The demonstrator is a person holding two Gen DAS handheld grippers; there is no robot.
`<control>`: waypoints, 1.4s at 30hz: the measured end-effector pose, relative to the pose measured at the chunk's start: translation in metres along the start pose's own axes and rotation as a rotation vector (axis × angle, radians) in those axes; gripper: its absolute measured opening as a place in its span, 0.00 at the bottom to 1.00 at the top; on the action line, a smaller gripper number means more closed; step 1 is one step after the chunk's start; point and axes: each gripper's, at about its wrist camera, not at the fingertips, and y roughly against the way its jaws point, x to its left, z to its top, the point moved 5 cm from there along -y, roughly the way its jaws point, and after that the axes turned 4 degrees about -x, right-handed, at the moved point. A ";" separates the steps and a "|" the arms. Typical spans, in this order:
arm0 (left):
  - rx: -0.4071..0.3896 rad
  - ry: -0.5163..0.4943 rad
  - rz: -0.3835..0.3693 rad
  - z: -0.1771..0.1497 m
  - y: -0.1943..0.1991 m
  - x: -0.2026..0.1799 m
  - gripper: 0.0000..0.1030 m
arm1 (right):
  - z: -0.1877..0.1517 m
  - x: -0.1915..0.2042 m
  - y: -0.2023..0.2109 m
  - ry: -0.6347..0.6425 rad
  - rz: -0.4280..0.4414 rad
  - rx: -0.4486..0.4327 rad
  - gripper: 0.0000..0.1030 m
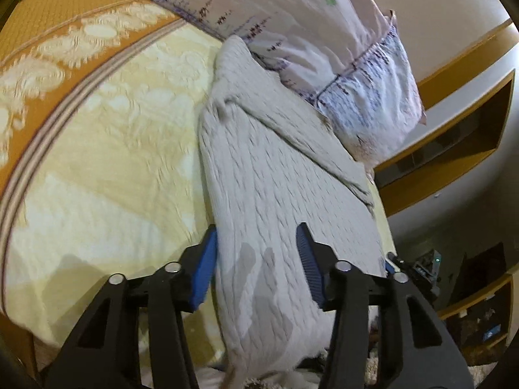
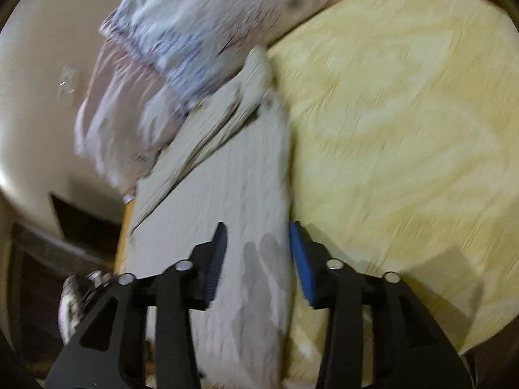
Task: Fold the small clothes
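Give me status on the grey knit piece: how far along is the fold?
Done: grey knit garment lies on the yellow bedspread as a long strip, one flap turned over near the pillow. In hand: nothing; left tongs and right tongs stand open above it. Left: folding it shorter.

Setting: a home bedroom. A bed (image 1: 97, 168) is being covered by a yellow patterned bedspread with an orange border (image 1: 48, 9); a printed pillow (image 1: 292, 26) is being kept at its head. Cream walls and orange-trimmed wall shelves (image 1: 470, 129) are being shown behind.
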 end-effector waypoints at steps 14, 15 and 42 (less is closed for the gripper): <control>0.044 0.040 -0.110 -0.061 0.027 -0.008 0.30 | -0.067 0.015 0.021 0.027 0.201 0.138 0.15; 0.048 0.035 -0.113 -0.064 0.028 -0.010 0.30 | -0.068 0.017 0.021 0.031 0.203 0.138 0.15; -0.201 -0.227 0.059 0.049 0.032 -0.061 0.06 | 0.020 0.095 0.046 0.451 0.009 -0.369 0.07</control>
